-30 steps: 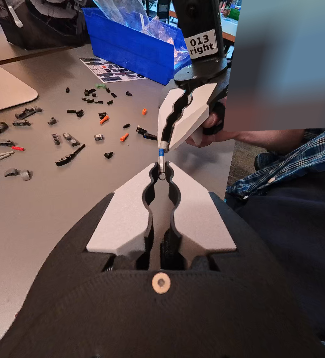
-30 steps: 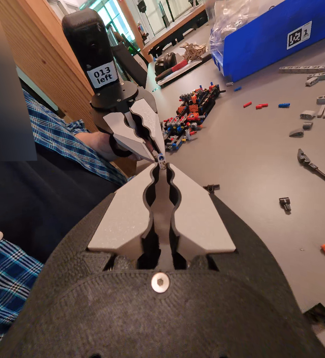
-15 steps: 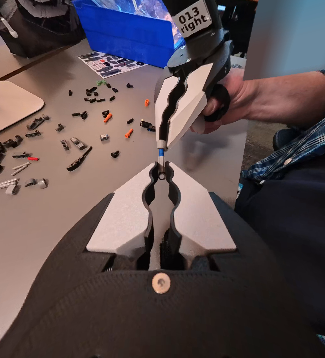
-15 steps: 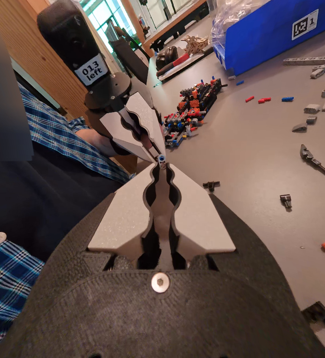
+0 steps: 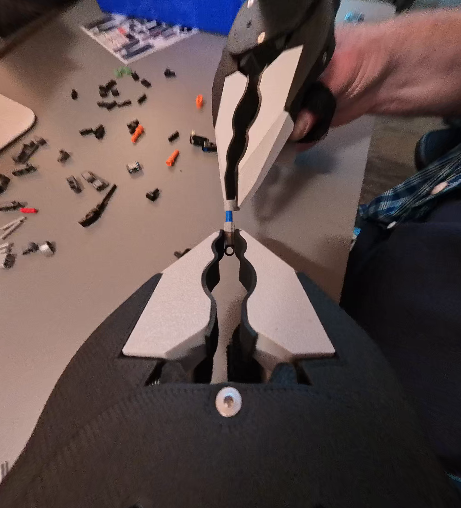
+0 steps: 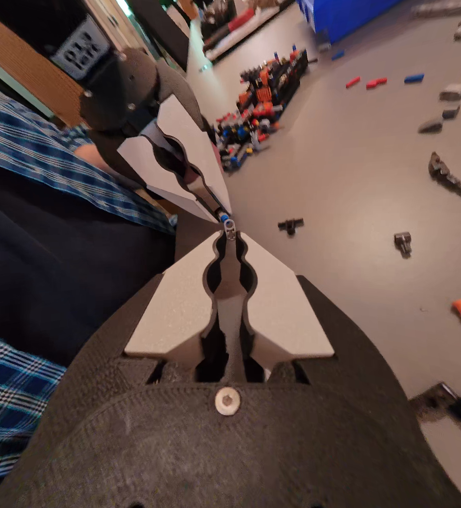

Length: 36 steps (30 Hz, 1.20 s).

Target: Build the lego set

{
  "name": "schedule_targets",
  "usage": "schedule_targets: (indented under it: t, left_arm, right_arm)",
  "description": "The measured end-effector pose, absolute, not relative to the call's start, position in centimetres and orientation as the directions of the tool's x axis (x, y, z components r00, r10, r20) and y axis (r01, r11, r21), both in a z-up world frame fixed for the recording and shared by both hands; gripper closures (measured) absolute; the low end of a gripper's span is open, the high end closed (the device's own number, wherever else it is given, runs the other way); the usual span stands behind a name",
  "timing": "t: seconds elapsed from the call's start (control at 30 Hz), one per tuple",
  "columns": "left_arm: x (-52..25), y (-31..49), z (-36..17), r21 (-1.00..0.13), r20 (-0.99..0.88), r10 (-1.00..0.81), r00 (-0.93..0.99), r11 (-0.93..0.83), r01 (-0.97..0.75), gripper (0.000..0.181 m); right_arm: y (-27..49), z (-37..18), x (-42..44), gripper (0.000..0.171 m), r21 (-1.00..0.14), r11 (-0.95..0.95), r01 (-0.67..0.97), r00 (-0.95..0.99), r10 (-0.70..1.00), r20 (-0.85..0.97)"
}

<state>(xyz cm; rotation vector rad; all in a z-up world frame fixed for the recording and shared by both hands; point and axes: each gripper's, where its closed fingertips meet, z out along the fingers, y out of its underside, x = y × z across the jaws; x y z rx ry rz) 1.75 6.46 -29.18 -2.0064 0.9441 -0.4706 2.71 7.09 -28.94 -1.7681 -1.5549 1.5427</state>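
A small grey connector (image 5: 228,243) sits pinched in my left gripper (image 5: 228,233), which is shut on it just above the table's near edge. A short blue pin (image 5: 228,217) sticks out of it into a second small grey piece (image 5: 229,204), held in the shut tips of my right gripper (image 5: 231,204), which comes down from above. In the right wrist view my right gripper (image 6: 230,235) is shut on that grey piece (image 6: 229,228). The blue pin (image 6: 223,218) runs from it into the tips of the left gripper (image 6: 221,214).
Loose black, grey and orange parts (image 5: 130,137) are scattered on the grey table (image 5: 59,302), with a black lever (image 5: 97,206) among them. A partly built model (image 6: 262,110) stands farther back, a blue bin (image 6: 347,16) behind it. The table edge (image 5: 358,206) and a person's lap are at the right. The tips of both grippers are at nearly the same place.
Both grippers stay tip to tip on the joined pieces. The right gripper has tilted steeper and looms larger in the left wrist view, and both views now show motion blur.
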Motion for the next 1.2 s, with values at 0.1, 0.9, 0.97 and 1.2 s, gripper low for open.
schedule_targets:
  t: [0.1, 0.9, 0.97, 1.2]
  left_arm:
    - [2.1, 6.0, -31.5, -0.74, 0.004, -0.77, 0.638, -0.432, -0.516, 0.176]
    - [1.9, 5.2, -35.0, -0.637, -0.061, -0.77, 0.636, -0.46, -0.618, 0.175]
    - [1.9, 5.3, -35.0, -0.639, -0.052, -0.765, 0.642, -0.468, -0.61, 0.176]
    - [2.0, 5.6, -35.0, -0.636, -0.044, -0.757, 0.652, -0.482, -0.603, 0.175]
  right_arm:
    - [7.0, -31.3, 3.5, 0.166, -0.736, -0.302, 0.606, -0.12, 0.88, -0.46]
    - [6.3, -34.6, 3.5, 0.165, -0.638, 0.262, 0.724, -0.357, 0.934, -0.022]
    - [6.2, -34.7, 3.4, 0.166, -0.643, 0.243, 0.726, -0.352, 0.935, -0.044]
    - [5.9, -34.8, 3.1, 0.162, -0.662, 0.196, 0.723, -0.322, 0.944, -0.071]
